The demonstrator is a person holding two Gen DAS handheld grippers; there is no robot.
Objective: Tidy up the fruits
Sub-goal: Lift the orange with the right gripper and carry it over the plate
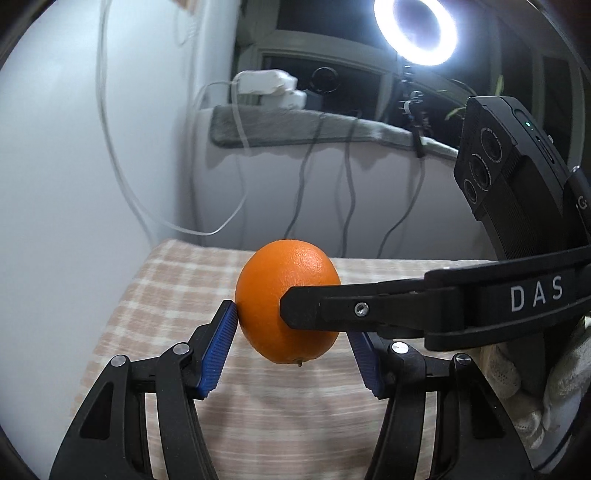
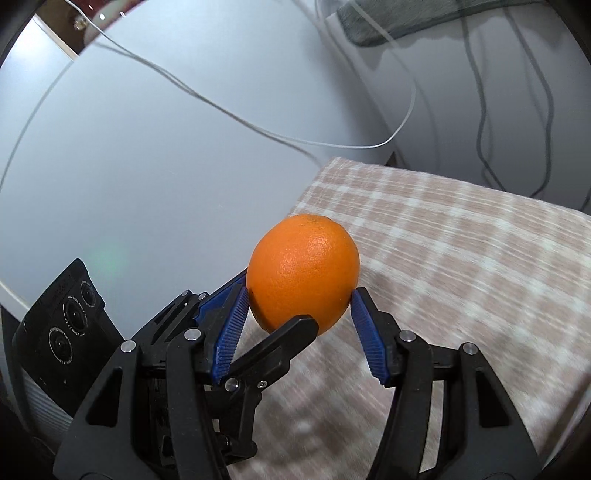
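One orange [image 1: 280,280] hangs in the air above the checked tablecloth [image 1: 177,280], and both grippers hold it. In the left wrist view my left gripper [image 1: 291,325] is shut on the orange, its blue pads pressing the left and right sides. A black finger [image 1: 332,306] of my right gripper crosses in front of the fruit from the right. In the right wrist view my right gripper [image 2: 299,301] is shut on the same orange [image 2: 303,269], a blue pad on each side. A left-gripper finger [image 2: 284,339] reaches under its front.
A lit ring light [image 1: 415,31] stands at the back right. Cables [image 1: 236,155] hang down the white wall and over a white appliance topped by a grey cloth [image 1: 295,125]. A gloved hand [image 1: 535,387] grips the right tool. The table's left edge [image 2: 306,192] meets the wall.
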